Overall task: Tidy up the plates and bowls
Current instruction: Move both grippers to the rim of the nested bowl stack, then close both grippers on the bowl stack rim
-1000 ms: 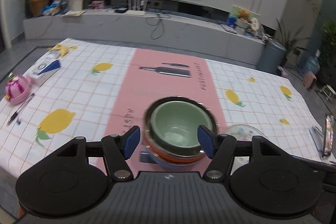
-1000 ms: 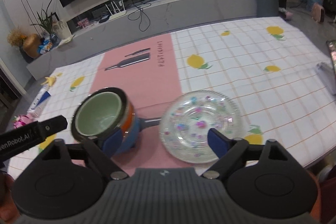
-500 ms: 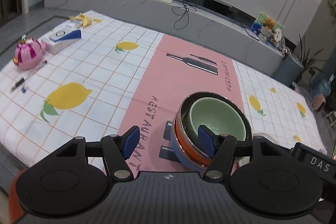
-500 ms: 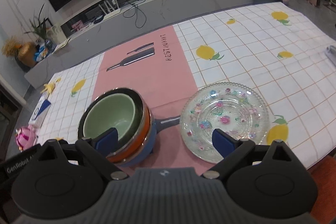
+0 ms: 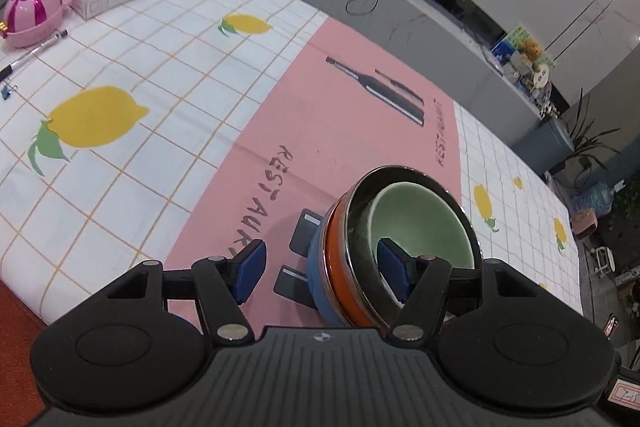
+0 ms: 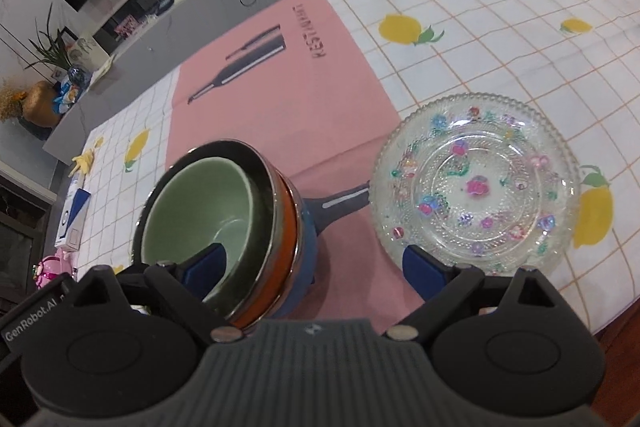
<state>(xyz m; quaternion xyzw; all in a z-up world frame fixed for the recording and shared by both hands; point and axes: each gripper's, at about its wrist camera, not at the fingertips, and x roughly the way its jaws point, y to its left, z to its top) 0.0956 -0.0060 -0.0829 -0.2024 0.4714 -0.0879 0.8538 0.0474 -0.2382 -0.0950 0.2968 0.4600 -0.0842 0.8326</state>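
Two sets of tongs in view, both with jaws wide apart and nothing held. Left tongs (image 5: pixel 320 267): one blue pad out over the pink cloth, the other seen against the inside of the pale green ceramic bowl (image 5: pixel 420 223), so the stack's near wall sits betw. the jaws; contact can't be confirmed. Right tongs (image 6: pixel 316 265): one pad seen over the green bowl (image 6: pixel 200 215), the other at the near rim of the clear pressed-glass plate w/ painted flowers (image 6: pixel 476 183); neither gripped. Green bowl is nested in a steel-rimmed orange bowl (image 5: pixel 340 259), which sits in a blue bowl (image 5: pixel 320 279) at bottom; stack stands on the pink strip of the lemon-print tablecloth (image 5: pixel 120 75) covering the bench, near the front edge. Glass plate lies flat just beside the stack, on the right, apart from it; nothing on it. Step in hand, my read: approach phase, bowls already nested, plate not yet dealt with. Next move prob. calls for committing each pair of tongs to one item, e.g. left closing on the stack wall to steady or lift it, right getting a jaw under the plate's beaded rim. Plate is flat to the cloth, thin and slick, so a shallow angle is needed. Clutter at far left (pink round trinket box (image 5: pixel 32 15), pen (image 5: pixel 32 53)) well apart.
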